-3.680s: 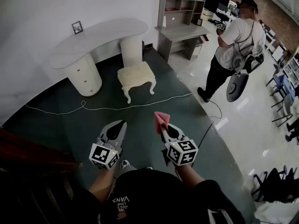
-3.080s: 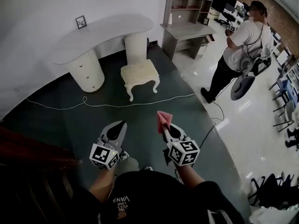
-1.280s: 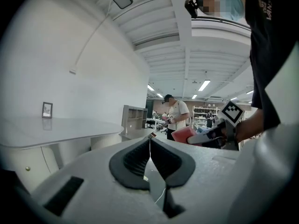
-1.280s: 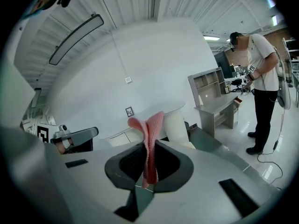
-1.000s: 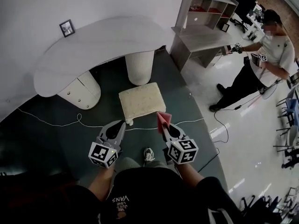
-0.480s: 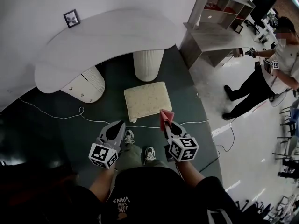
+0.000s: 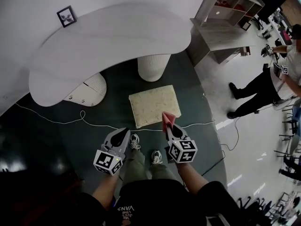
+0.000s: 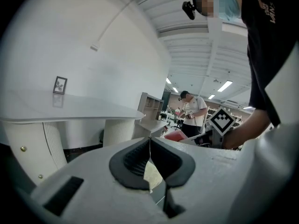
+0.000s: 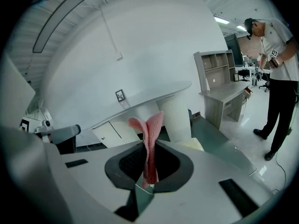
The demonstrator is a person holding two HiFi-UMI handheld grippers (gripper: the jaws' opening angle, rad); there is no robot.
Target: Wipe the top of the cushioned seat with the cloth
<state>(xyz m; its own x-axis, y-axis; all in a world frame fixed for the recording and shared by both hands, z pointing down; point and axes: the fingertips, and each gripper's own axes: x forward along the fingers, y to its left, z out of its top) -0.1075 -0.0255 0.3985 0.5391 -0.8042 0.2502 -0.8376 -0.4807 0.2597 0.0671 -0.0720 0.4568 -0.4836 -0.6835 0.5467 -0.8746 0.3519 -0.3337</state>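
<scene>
Cloth [image 7: 168,120] pinched in right gripper [image 7: 170,130], left gripper [image 7: 123,133] closed empty; seat [image 7: 153,105] beside desk [image 7: 108,41].

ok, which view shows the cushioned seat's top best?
Head view: the cushioned seat lies below, its whole cream top visible bar the near corner behind the cloth. Right gripper view catches only a corner beyond the jaws; left gripper view, a sliver between them.
</scene>
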